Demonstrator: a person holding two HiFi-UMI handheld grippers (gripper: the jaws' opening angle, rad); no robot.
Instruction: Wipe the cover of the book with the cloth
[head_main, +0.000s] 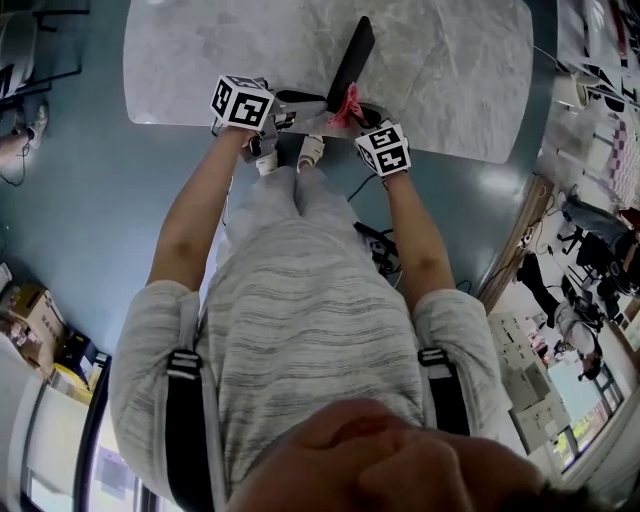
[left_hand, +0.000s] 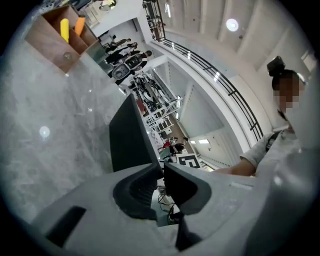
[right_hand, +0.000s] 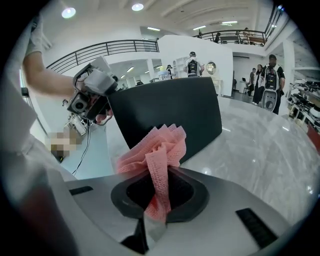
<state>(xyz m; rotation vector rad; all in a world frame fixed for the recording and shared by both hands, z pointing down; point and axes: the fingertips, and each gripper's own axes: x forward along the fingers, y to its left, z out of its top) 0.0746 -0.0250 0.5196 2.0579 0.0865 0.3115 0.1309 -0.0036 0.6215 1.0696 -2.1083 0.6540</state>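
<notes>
Black book (head_main: 352, 58) upright at table (head_main: 450, 70) edge

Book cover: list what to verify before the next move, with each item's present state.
1. Cloth in right hand-held gripper: ok, jaws shut on it, folds sticking out ahead.
2. Book gripped by left hand-held gripper: ok, jaws closed on its edge.
3. Cover presented: ok, book tilted up on the table, dark face toward the cloth.
4. Cloth touching cover: cannot tell.
5. Clearance from wooden box: ok, it stands well away from the book.
</notes>
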